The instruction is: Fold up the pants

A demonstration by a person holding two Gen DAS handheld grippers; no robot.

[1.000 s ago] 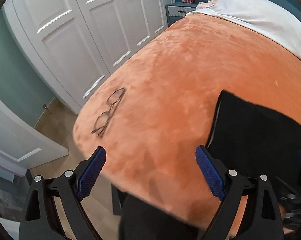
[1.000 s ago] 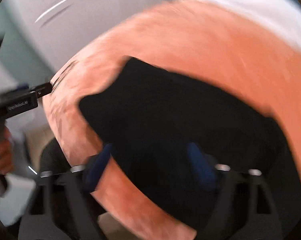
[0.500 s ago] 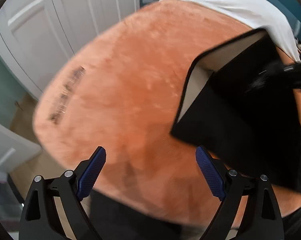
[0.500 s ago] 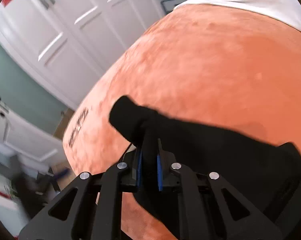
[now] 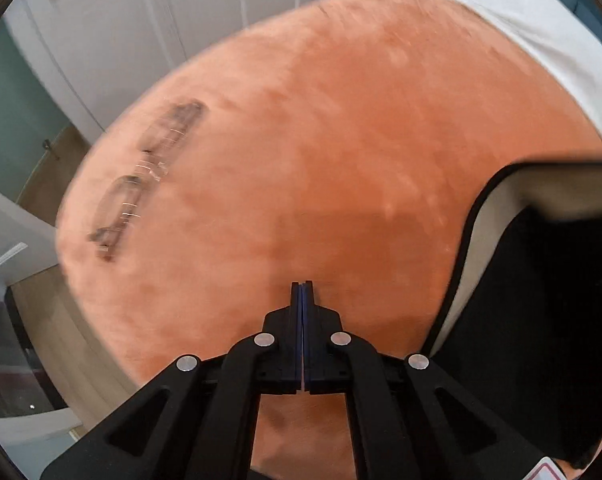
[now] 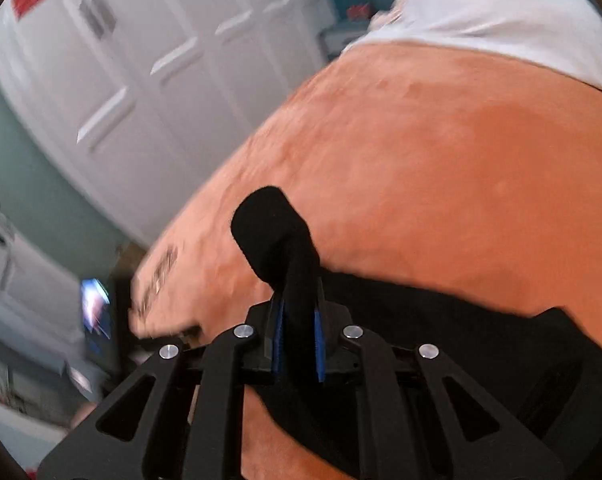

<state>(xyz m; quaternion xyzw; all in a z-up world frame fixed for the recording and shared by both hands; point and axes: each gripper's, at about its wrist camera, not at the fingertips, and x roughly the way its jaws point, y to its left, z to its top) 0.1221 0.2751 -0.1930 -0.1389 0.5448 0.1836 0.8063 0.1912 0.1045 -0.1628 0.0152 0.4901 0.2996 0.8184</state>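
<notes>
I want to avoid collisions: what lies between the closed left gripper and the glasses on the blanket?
In the left wrist view, only bare orange blanket lies between left gripper and glasses.

White wardrobe doors (image 5: 205, 20), teal wall (image 5: 9, 92), wood floor (image 5: 49, 168)

Pants (image 6: 441, 320): matt black cloth, pale lining. Blanket (image 5: 341, 140): plush orange fleece. Glasses (image 5: 149, 172) on blanket: thin metal frame.

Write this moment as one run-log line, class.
left gripper: shut, empty | right gripper: shut on black fabric pants, lifting a fold | surface: orange plush blanket | nearby: wire-rimmed glasses
</notes>
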